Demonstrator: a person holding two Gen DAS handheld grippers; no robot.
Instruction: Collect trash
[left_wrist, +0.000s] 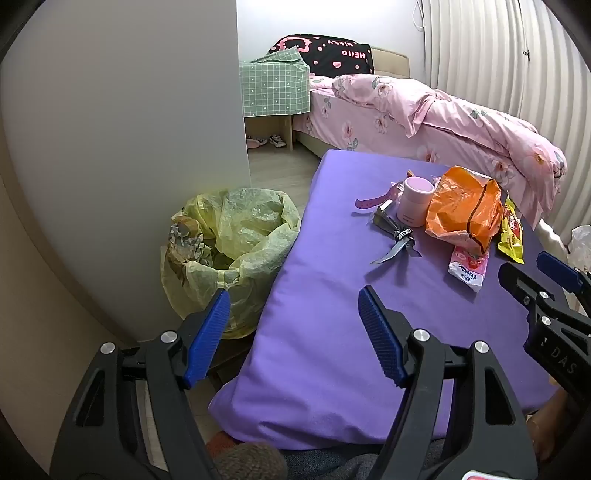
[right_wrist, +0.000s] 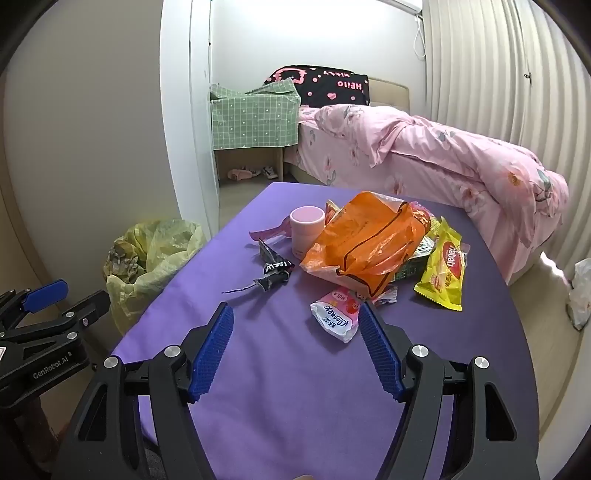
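Note:
Trash lies on a purple-covered table (right_wrist: 295, 387): an orange plastic bag (right_wrist: 365, 243), a yellow snack wrapper (right_wrist: 445, 266), a pink and white tissue pack (right_wrist: 338, 314) and a black torn wrapper (right_wrist: 275, 271). They also show in the left wrist view: orange bag (left_wrist: 461, 210), tissue pack (left_wrist: 467, 267), black wrapper (left_wrist: 397, 240). A bin with a yellow-green liner (left_wrist: 229, 240) stands on the floor left of the table. My left gripper (left_wrist: 293, 332) is open and empty over the table's left edge. My right gripper (right_wrist: 295, 345) is open and empty, just short of the tissue pack.
A pink cup (right_wrist: 306, 230) and a pink strap (left_wrist: 371, 201) sit among the trash. A bed with pink bedding (right_wrist: 443, 155) stands behind the table. A white wall panel (left_wrist: 129, 129) rises behind the bin. A white bag (right_wrist: 581, 291) lies on the floor at right.

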